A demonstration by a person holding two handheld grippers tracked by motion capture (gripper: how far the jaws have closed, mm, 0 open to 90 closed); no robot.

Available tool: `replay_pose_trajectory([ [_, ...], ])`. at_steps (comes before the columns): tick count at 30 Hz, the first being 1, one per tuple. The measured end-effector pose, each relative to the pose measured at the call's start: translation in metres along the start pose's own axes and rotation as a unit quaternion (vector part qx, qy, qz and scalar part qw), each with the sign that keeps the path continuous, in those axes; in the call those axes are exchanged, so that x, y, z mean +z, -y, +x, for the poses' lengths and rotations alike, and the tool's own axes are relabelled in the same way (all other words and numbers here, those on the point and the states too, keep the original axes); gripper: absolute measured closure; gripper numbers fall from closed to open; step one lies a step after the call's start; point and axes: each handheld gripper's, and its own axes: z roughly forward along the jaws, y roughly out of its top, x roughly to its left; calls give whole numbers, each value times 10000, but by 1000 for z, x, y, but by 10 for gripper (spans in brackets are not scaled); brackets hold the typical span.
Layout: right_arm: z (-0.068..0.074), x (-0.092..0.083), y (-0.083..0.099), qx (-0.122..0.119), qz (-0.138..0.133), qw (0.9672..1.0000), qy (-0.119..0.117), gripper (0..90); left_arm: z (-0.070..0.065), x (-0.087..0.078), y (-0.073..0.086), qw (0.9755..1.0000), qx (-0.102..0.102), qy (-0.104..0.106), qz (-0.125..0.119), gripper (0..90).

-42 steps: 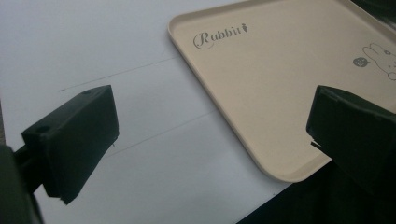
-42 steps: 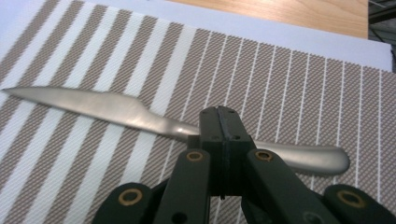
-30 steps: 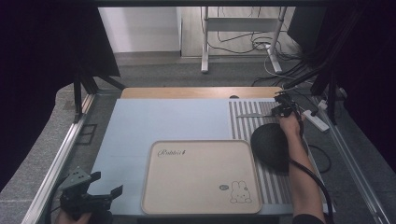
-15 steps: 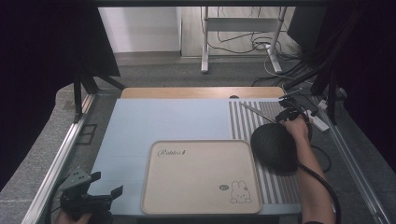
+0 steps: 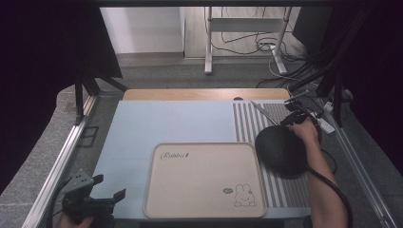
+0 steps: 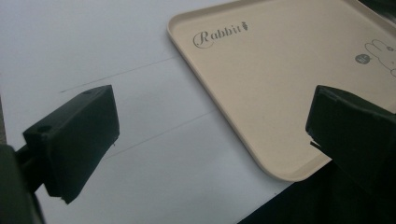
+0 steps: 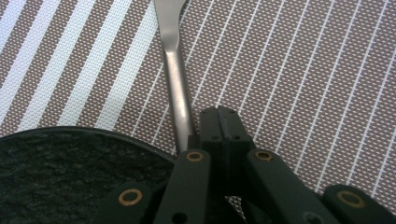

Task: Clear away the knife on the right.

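Two grippers are in play, and so far only one of them is doing anything with the tableware. Our right gripper [image 7: 219, 122] has its jaws pressed together beside the end of a metal utensil [image 7: 175, 77], seemingly a knife or spatula, that lies on the striped placemat [image 5: 247, 126]; from the right gripper view we cannot tell whether the jaws pinch the handle or merely sit against it. In the high view, the right gripper [image 5: 297, 116] sits at the far right of the mat, just past the dark round plate [image 5: 280, 149], which rests on the mat touching the right edge of the beige rabbit tray [image 5: 204, 178]. Our left gripper [image 5: 107, 192] hovers at the near left corner of the pale blue table [image 5: 157, 123] with its jaws wide apart and nothing between them. We judge the work to be at an early stage: the tray is bare, the plate and utensil remain on the mat, and any moving of them is yet to come.
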Motion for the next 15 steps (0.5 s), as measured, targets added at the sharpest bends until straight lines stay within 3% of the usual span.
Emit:
replay_pose_trajectory([
  [3, 1, -7, -3, 63, -260, 9996, 79, 838, 0, 0, 0, 10000, 12, -5, 4, 28],
  [7, 3, -15, -8, 222, -566, 9981, -38, 723, 0, 0, 0, 10000, 11, -3, 4, 28],
  [10, 5, -15, -12, 305, -518, 9980, -169, 592, 0, 0, 0, 10000, 16, -12, 7, 28],
  [15, 9, -12, -17, 344, -612, 9975, -97, 288, 0, 0, 0, 10000, 16, -12, 9, 28],
])
